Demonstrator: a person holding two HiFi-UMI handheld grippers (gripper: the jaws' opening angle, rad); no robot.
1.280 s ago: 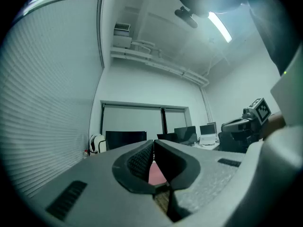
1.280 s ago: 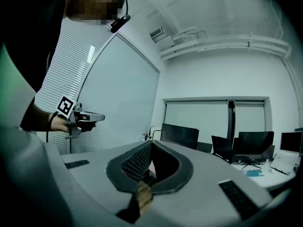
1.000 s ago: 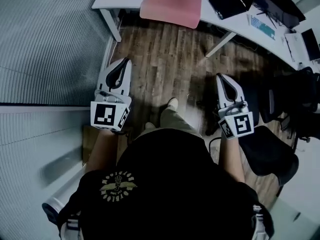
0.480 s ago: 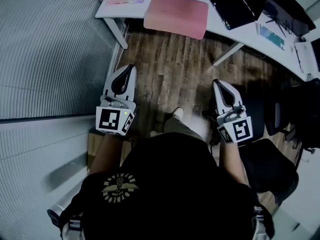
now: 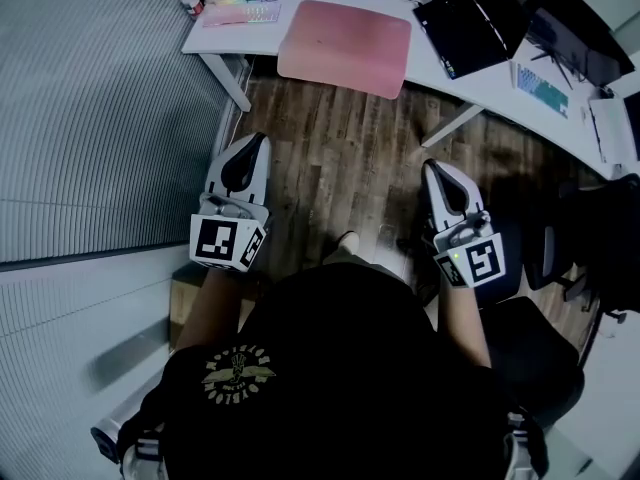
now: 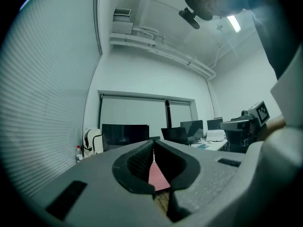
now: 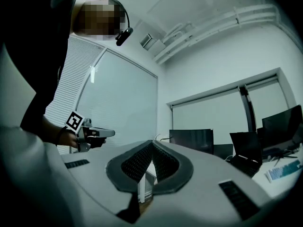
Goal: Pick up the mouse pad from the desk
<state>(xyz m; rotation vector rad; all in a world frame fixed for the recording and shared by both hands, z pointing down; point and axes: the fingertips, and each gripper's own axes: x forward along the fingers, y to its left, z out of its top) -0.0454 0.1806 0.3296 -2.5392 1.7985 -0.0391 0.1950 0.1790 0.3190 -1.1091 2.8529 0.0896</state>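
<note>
The pink mouse pad [image 5: 345, 46] lies flat at the near edge of the white desk [image 5: 497, 86], between a keyboard [image 5: 243, 13] and a laptop [image 5: 468, 23], its long axis running along that edge. The left gripper [image 5: 257, 141] and the right gripper [image 5: 432, 167] point toward it over the wood floor [image 5: 340, 168], well short of the desk, both with jaws closed on nothing.

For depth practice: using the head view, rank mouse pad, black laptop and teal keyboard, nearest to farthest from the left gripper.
1. mouse pad, on the desk ahead of the left gripper.
2. black laptop, further right.
3. teal keyboard, far right.
</note>
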